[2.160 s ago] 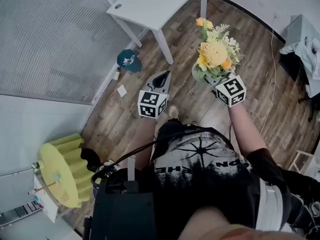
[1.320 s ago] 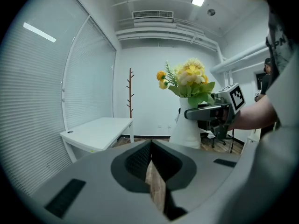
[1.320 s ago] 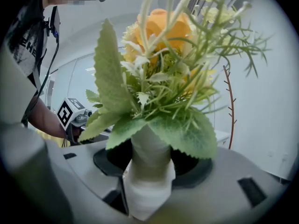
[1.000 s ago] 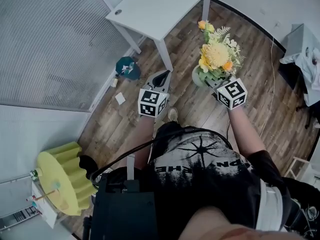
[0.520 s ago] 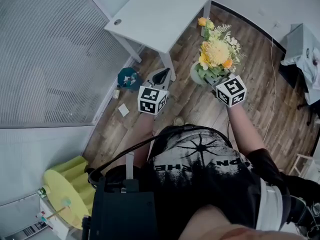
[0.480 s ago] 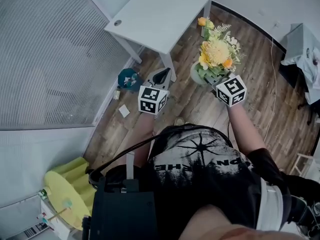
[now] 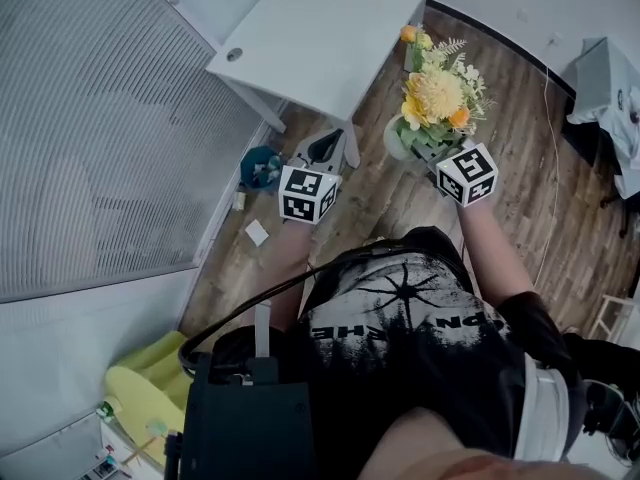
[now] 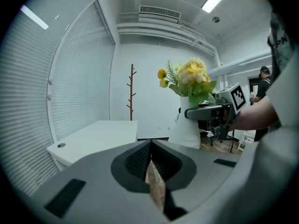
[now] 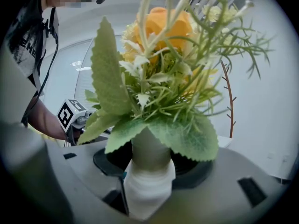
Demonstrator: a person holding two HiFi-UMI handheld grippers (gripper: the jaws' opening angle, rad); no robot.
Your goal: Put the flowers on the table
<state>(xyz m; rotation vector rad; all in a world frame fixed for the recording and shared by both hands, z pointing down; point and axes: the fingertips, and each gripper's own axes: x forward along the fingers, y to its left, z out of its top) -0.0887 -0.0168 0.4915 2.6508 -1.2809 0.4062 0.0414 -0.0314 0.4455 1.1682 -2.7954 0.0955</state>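
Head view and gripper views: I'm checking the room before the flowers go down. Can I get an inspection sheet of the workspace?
Surface: white table, top shows only a round cable hole.
Job's things: yellow flowers in a white vase, held above the floor, not on the table.
Clutter: teal object and white scrap on the wood floor.
Grippers: right gripper shut on the vase's neck; left gripper shut, nothing in it.
Cables: white cable on the floor; black cable across the person's shirt.
Surroundings: window blinds, wooden coat stand.
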